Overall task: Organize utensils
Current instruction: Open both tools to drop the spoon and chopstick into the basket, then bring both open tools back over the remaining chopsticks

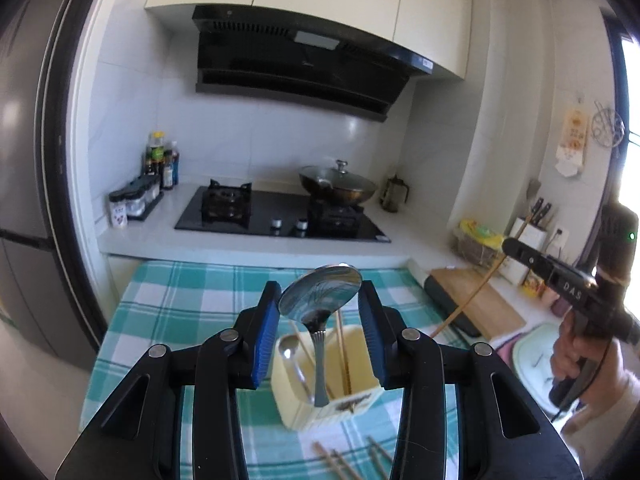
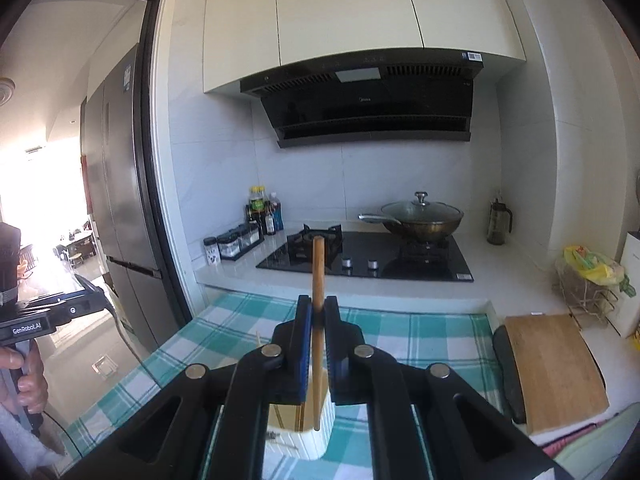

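Above the cream rectangular utensil holder (image 1: 320,400) on the teal checked tablecloth (image 1: 192,300), the left gripper (image 1: 320,322) stands wide open around a polished steel spoon (image 1: 320,300) standing in the holder. The right gripper (image 2: 318,336) is clamped on a wooden chopstick (image 2: 318,272), lower tip over the holder.

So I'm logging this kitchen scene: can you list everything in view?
Spoon: 1, silver, upright between the open left fingers, handle in holder.
Holder: 1, cream, on checked cloth.
Small spoon: 1, silver, in holder.
Chopstick: 1, wooden, clamped by right gripper.
Loose chopsticks: several, wooden, on cloth.
Wok: 1, dark, lidded, on stove.
Cutting board: 1, wooden, right counter.
Left gripper: black and blue.
Right gripper: black and blue.
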A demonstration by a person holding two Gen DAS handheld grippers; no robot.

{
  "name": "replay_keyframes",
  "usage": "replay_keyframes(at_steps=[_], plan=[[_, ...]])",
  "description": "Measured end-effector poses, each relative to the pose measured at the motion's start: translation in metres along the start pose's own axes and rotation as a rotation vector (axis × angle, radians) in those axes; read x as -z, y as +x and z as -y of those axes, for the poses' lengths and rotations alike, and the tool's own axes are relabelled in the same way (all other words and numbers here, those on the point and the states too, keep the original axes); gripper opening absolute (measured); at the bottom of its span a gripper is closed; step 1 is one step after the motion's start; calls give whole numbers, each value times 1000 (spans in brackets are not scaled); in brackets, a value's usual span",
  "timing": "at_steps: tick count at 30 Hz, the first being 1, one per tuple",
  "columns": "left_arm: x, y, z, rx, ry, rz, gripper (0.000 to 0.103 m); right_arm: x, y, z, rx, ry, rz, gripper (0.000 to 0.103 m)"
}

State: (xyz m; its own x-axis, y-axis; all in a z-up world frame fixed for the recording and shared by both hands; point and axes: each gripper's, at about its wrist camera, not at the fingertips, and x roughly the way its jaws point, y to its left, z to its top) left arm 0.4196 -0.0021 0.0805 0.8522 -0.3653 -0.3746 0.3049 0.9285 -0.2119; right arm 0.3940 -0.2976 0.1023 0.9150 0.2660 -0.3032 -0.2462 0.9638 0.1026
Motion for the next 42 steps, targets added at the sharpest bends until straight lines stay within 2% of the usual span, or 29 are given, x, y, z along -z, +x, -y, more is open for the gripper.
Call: replay_keyframes(at_steps=[2,4,6,11,13,15,18,19,20,21,25,28,29,30,33,36,39,42], plan=[[-1,29,-3,-13,-22,-24,40,0,20,-2,-16,-11,12,6],[5,61,-8,-14,-45,-86,40,8,44,-2,-28,-18,-24,6],[15,92,-13,-20,-55,-171,40,22,74,-1,-64,-16,-109,6],[51,159,-33,-45,-95,-391,40,61,148,5,-50,-5,-372,6],[62,170,-36,-61,-104,-424,40,77,172,7,-48,7,-470,6],[70,177,-36,-65,-105,-444,40,89,186,9,-47,9,-520,7],[72,181,-35,-75,-101,-439,42,92,195,10,-21,16,-520,10],[71,177,-35,-70,-105,-425,47,92,195,11,-18,27,-510,14],[70,170,-35,-63,-112,-412,53,92,193,13,-24,45,-493,29],[68,163,-35,-57,-116,-402,56,89,191,14,-21,57,-476,40],[79,105,-31,-48,-48,-370,76,80,144,20,0,58,-393,40],[119,54,-31,-82,18,-400,93,102,89,24,23,-12,-386,47],[136,44,-31,-84,25,-420,95,120,65,26,44,-32,-390,52],[157,34,-32,-84,22,-443,95,136,51,29,65,-42,-399,52],[218,18,-31,-111,-35,-478,95,215,1,36,156,-60,-465,52],[269,19,-28,-118,-137,-492,95,279,-32,43,212,10,-504,52],[295,29,-25,-171,-173,-493,94,323,-49,47,279,62,-535,52],[307,34,-22,-232,-159,-481,94,343,-55,52,300,104,-563,52]])
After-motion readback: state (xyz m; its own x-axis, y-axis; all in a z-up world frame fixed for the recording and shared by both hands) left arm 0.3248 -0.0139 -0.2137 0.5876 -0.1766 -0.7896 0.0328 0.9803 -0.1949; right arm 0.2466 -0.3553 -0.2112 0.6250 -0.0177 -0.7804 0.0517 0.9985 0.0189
